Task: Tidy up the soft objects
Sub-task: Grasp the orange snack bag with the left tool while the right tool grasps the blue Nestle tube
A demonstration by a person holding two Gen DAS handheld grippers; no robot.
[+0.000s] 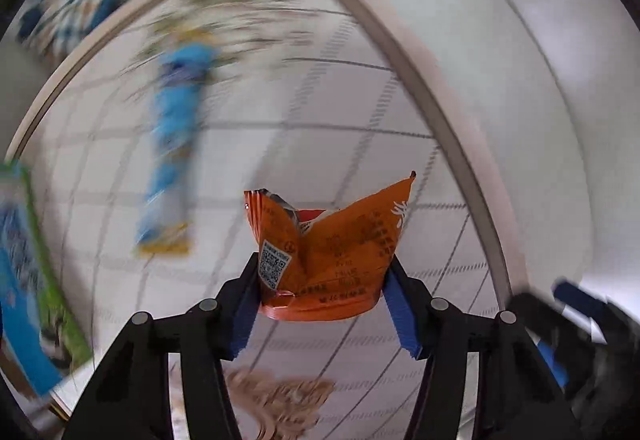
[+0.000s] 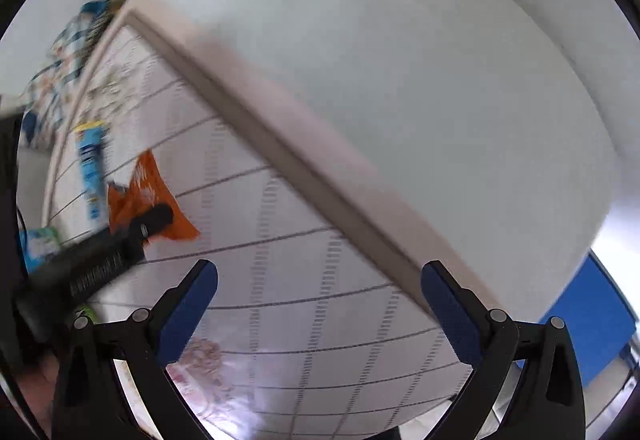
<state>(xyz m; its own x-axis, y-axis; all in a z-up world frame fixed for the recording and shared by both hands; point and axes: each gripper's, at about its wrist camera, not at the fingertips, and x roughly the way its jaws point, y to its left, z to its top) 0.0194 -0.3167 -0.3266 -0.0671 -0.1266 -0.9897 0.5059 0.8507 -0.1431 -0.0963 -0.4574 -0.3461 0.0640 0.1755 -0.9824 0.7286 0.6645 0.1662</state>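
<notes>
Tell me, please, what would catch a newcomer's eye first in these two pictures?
The orange snack packet stands out most: it is crumpled and pinched between the blue pads of the left gripper, held above the white grid-patterned cloth. A blurred blue packet lies further back on that cloth. The right gripper hangs open and empty over the cloth.

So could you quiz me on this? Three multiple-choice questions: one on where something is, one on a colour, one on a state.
1. Where is the orange snack packet?
A. flat on the table
B. between the left gripper's fingers
C. in the right gripper

2. What colour are the finger pads?
A. red
B. green
C. blue

3. How is the right gripper?
A. open, holding nothing
B. shut on a packet
C. out of view

Answers:
1 B, the pads pinch the packet on both sides.
2 C, blue shows in both views.
3 A, its fingers stand wide apart over the gridded mat.
</notes>
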